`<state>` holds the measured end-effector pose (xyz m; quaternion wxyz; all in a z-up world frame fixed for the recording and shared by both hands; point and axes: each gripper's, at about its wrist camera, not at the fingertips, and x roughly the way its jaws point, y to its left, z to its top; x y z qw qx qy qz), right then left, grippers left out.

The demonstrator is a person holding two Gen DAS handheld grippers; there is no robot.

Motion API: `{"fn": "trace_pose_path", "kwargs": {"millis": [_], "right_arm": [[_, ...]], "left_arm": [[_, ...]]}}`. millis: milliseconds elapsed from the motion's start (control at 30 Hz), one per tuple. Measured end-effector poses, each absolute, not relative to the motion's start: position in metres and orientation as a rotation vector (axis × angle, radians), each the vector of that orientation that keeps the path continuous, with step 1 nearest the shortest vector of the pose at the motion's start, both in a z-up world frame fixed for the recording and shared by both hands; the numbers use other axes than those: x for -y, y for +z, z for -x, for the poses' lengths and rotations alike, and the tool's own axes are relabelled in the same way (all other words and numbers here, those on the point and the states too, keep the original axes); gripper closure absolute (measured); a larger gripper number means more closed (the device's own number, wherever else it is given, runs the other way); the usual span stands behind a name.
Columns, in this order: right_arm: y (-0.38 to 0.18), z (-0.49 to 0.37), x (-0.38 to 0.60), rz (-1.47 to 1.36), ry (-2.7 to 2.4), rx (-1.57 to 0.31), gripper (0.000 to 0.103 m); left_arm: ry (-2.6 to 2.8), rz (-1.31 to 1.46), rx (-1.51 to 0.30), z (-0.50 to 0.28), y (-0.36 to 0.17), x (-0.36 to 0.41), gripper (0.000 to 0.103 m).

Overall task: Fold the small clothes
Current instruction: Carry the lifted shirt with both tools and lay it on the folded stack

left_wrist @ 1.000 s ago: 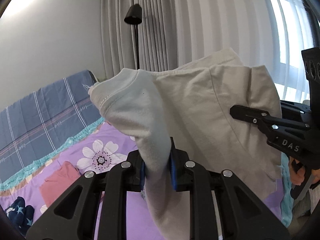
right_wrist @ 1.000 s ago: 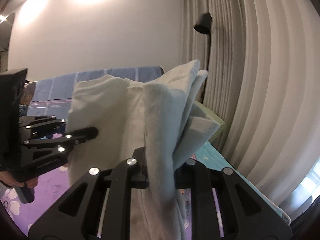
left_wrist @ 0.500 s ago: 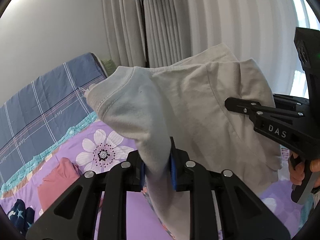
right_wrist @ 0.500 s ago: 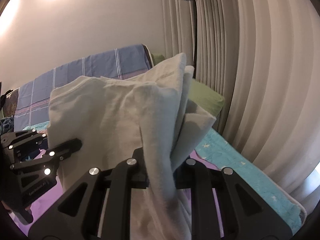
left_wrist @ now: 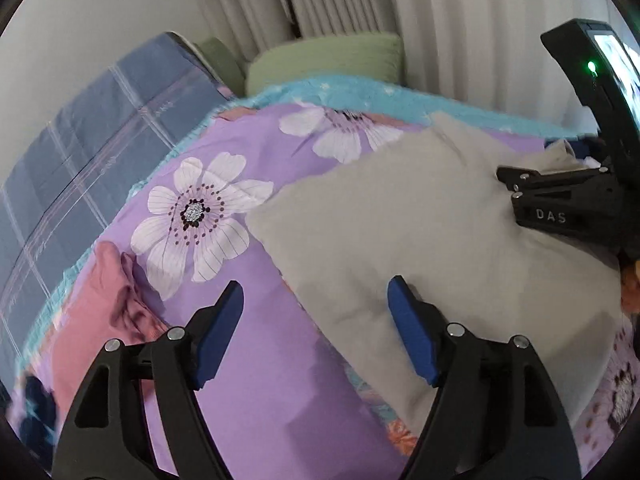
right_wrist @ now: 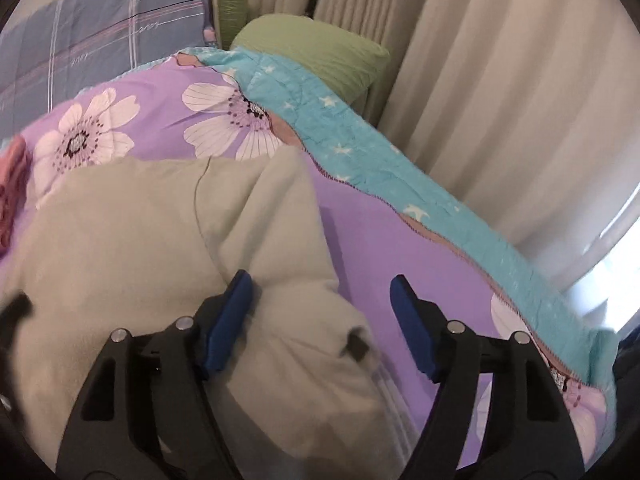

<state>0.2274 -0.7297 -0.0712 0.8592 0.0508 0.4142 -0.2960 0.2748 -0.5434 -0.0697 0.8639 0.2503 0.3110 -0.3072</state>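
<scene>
A pale grey garment (left_wrist: 420,232) lies flat on the purple floral bedspread (left_wrist: 248,360). My left gripper (left_wrist: 316,332) is open above its left edge, with nothing between its blue pads. The right gripper's body (left_wrist: 560,208) shows at the garment's far right side. In the right wrist view the garment (right_wrist: 132,240) lies bunched under my right gripper (right_wrist: 324,320), which is open, its left pad over the cloth and its right pad over the bedspread (right_wrist: 380,240).
A pink garment (left_wrist: 100,312) lies at the left on the bedspread, a dark blue one (left_wrist: 36,400) at the lower left. A blue checked pillow (left_wrist: 80,140) and a green cushion (left_wrist: 324,56) stand at the back by the curtains (right_wrist: 500,80).
Both grippers held the garment up in the air and were shut on it. Now it lies on the bedspread and both grippers have opened and let go.
</scene>
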Motion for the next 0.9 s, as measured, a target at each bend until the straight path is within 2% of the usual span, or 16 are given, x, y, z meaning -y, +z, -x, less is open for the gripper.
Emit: {"fn": "trace_pose_path", "kwargs": {"millis": [200, 367, 500, 567, 667, 800, 900], "right_arm": [[-0.08, -0.223, 0.726, -0.137, -0.613, -0.868, 0.03], [-0.084, -0.227, 0.726, -0.092, -0.668, -0.869, 0.024], [-0.059, -0.203, 0.702, -0.038, -0.745, -0.755, 0.024], [-0.039, -0.172, 0.693, -0.091, -0.708, -0.68, 0.024], [-0.012, -0.107, 0.674, -0.167, -0.616, -0.609, 0.021], [0.006, -0.041, 0.653, -0.208, -0.535, -0.58, 0.019], [0.016, 0.005, 0.63, -0.226, -0.52, -0.543, 0.019]], "left_arm": [[-0.611, -0.516, -0.657, -0.274, -0.075, 0.544, 0.028], [-0.538, -0.559, -0.587, -0.258, -0.069, 0.548, 0.028], [-0.589, -0.512, -0.572, -0.234, -0.04, 0.523, 0.026], [-0.644, -0.481, -0.563, -0.22, -0.028, 0.506, 0.017], [-0.72, -0.38, -0.572, -0.2, -0.01, 0.474, 0.012], [-0.828, -0.231, -0.588, -0.163, 0.012, 0.439, 0.011], [-0.855, -0.234, -0.518, -0.123, 0.026, 0.424, 0.001]]}}
